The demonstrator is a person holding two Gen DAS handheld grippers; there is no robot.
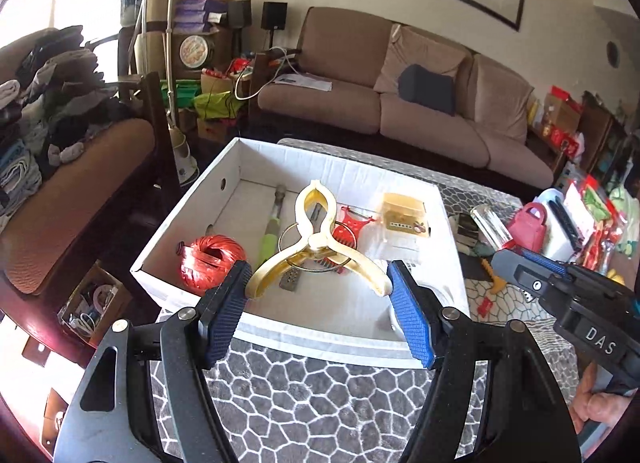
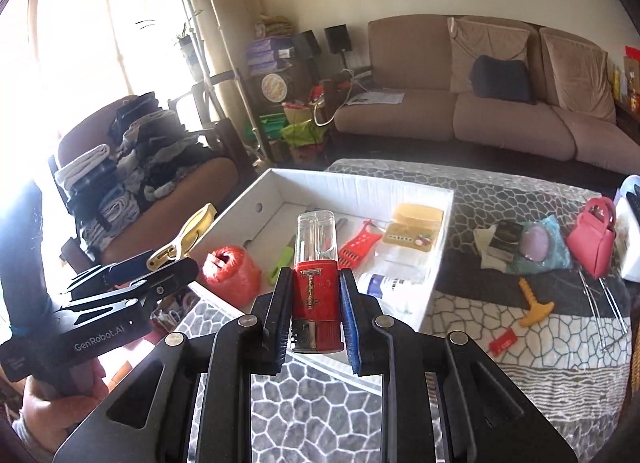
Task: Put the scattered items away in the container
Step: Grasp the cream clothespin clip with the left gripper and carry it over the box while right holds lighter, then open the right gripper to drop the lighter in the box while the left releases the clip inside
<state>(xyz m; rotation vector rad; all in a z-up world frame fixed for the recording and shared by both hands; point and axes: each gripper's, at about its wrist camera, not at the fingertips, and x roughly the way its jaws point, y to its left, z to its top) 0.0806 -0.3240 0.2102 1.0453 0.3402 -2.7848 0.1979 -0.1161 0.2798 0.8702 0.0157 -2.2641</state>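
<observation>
Yellow clamp (image 1: 318,241) between left fingers (image 1: 224,313)

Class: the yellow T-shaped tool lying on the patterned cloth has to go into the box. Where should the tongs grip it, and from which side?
Grip the yellow T-shaped tool on its ridged shaft, coming from above with the pads either side. It lies flat on the cloth, the shaft is its narrowest part, and the ridges should resist slipping; the crossbar looks wider and more awkward.

The yellow clamp (image 2: 188,237) is half hidden behind the left hand-held gripper (image 2: 132,279).
</observation>
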